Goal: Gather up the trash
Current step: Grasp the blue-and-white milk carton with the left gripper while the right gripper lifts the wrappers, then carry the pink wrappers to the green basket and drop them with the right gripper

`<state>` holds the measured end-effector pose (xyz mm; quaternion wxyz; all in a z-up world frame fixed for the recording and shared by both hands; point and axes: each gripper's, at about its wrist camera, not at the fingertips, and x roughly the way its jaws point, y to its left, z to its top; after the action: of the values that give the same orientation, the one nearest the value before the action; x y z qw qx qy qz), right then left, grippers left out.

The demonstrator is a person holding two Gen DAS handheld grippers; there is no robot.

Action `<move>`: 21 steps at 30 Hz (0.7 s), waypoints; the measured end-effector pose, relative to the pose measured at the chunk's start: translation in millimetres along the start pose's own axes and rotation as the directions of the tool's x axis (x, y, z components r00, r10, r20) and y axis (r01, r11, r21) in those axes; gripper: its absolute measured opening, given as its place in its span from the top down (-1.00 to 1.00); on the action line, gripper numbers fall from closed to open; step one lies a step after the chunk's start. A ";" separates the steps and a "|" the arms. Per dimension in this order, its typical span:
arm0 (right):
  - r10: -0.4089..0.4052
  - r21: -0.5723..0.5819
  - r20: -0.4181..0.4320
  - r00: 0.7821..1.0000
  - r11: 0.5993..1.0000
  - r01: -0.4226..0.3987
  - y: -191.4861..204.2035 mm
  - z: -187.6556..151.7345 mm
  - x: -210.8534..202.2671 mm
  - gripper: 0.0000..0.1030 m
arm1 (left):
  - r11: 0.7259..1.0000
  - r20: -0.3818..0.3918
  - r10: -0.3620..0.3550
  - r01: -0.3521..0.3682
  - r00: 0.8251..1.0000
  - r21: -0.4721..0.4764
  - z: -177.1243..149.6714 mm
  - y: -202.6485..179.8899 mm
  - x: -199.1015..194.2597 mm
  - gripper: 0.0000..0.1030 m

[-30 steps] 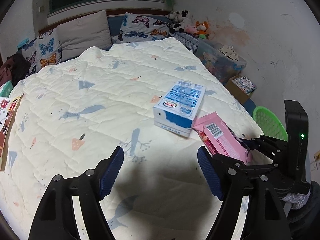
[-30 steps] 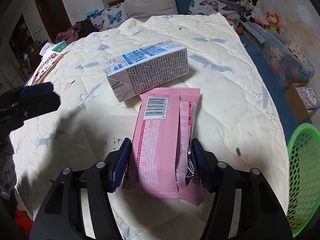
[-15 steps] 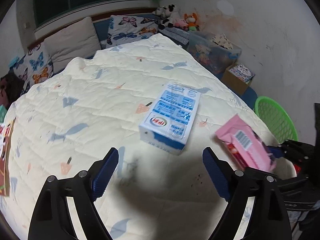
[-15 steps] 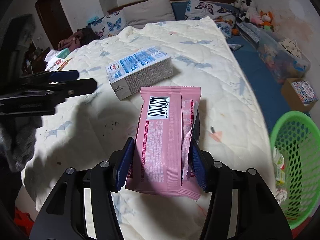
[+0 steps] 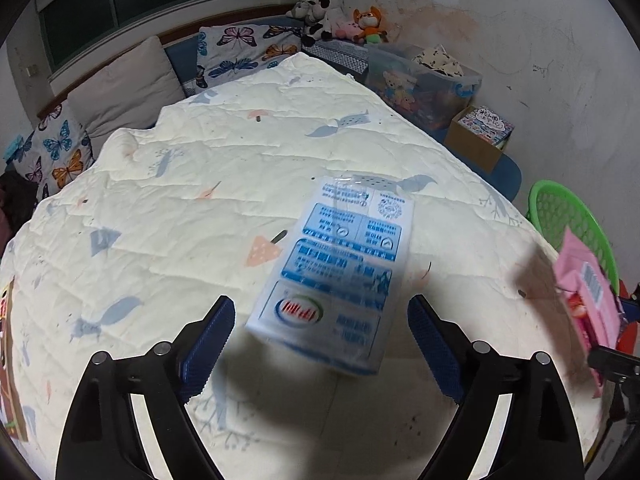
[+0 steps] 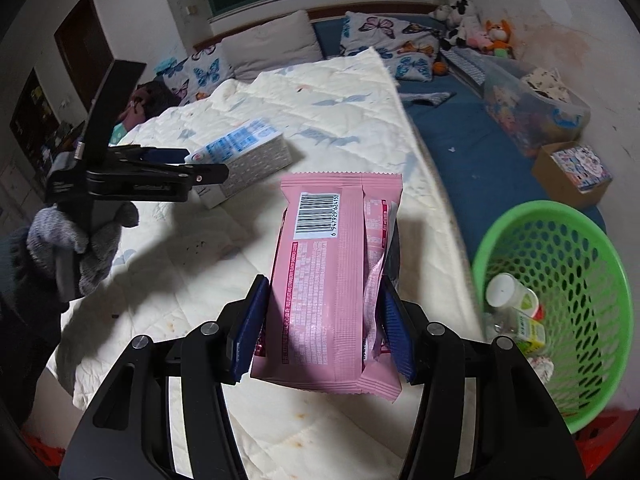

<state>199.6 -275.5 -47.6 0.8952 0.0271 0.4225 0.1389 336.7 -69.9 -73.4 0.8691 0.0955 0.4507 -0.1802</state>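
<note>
The pink snack packet (image 6: 332,280) stood clamped between the blue pads of the right hand-held gripper (image 6: 320,330), barcode side up, lifted clear of the bed's cream quilt (image 6: 320,92) near the mattress edge. Those jaws had just been closing on the packet, and it bulged slightly between the pads. To its right, on the floor beside the bed, sat the green plastic basket (image 6: 592,248), which already held a white-capped bottle (image 6: 506,290) and a small green-and-yellow carton (image 6: 528,330).

The blue-and-white milk carton (image 5: 340,276) lay on its side on the quilt, label up. The left hand-held gripper (image 5: 320,344) hovered over its near end with jaws spread wide; they had just been opening, and the carton's near end sat between the pads without either pad touching it. From the right wrist view, a grey-gloved hand (image 6: 80,240) gripped that tool's handle.

At the head of the bed lay butterfly-print pillows (image 5: 240,52) and a plain beige pillow (image 5: 128,84). Stuffed toys (image 5: 340,16) sat in the far corner, with a clear storage bin (image 5: 424,88) and a cardboard box (image 5: 478,140) along the wall.
</note>
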 end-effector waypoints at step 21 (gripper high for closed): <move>-0.130 0.175 0.037 0.991 0.977 0.122 -77.7 -18.4 -37.9 -0.08 | 1.000 0.025 0.021 -0.021 0.999 -0.014 -4.2 -8.6 13.5 -0.41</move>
<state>180.2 -361.6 -43.9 0.9065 0.0811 0.4120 0.0441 337.3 -79.5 -86.9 0.8772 0.0918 0.4398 -0.1691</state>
